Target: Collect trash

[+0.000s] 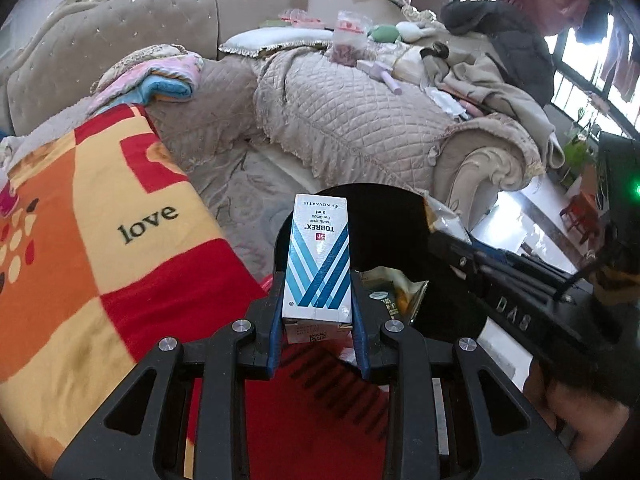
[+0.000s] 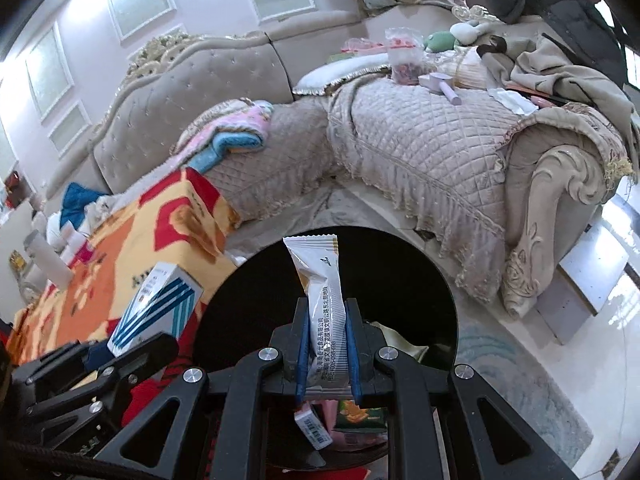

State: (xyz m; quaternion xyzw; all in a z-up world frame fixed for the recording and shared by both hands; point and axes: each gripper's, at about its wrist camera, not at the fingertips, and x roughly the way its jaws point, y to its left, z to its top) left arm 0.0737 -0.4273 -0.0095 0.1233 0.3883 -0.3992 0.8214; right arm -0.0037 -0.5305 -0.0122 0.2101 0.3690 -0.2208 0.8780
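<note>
Item 1. Eye-drop box, white with blue stripes: clamped upright between the blue pads of the left gripper, gripped at its lower half, so that most of the box stands clear above the fingers. It is held over the near edge of the black bin, judged ready for dropping.

Item 2. White sachet: pinched at its middle by the right gripper, its sealed top end standing free over the bin's dark opening.

Item 3. Bin contents: a small box and a green-and-orange wrapper are seen lying inside, below the right gripper; only a crumpled wrapper edge shows in the left view.

Item 4. Patchwork blanket, printed "love": spread beside the bin.

Item 5. Quilted sofa: cluttered with bags and clothes. Bottles at the blanket's far end are shown in the right view alone, as is the left gripper from outside.
</note>
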